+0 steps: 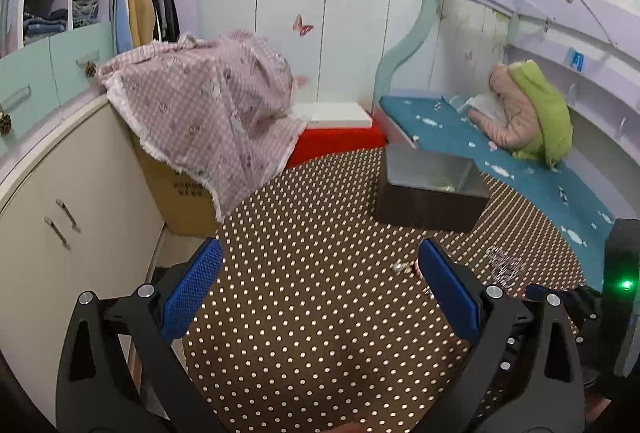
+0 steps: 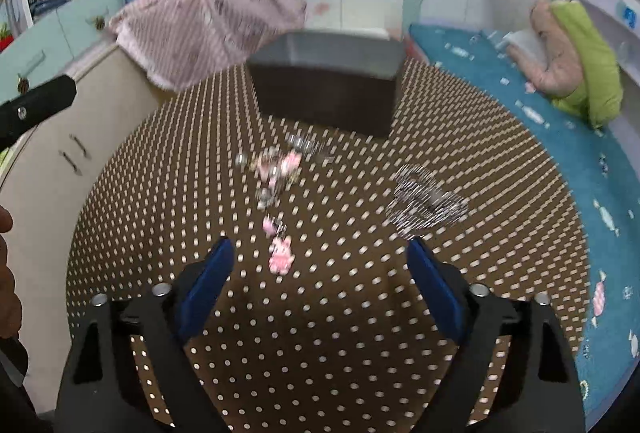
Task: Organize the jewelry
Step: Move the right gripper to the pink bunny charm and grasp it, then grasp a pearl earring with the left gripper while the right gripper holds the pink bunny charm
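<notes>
A dark open jewelry box [image 1: 430, 195] with a grey lining stands at the far side of a round brown polka-dot table [image 1: 312, 313]; it also shows in the right wrist view [image 2: 326, 95]. Loose jewelry lies in front of it: a blurred cluster with pink charms [image 2: 276, 169], a pink charm [image 2: 281, 253] and a silver chain pile [image 2: 426, 205]. In the left wrist view small pieces [image 1: 404, 267] and the chain pile [image 1: 504, 265] show. My left gripper [image 1: 320, 285] is open and empty above the table. My right gripper [image 2: 320, 273] is open and empty, the pink charm between its fingers.
A pink checked cloth [image 1: 208, 105] covers a cardboard box at the table's left. A cream cabinet [image 1: 60, 201] stands further left. A blue bench [image 1: 520, 161] with a green and pink jacket [image 1: 528, 113] curves round the right. A red and white box [image 1: 336, 133] sits behind.
</notes>
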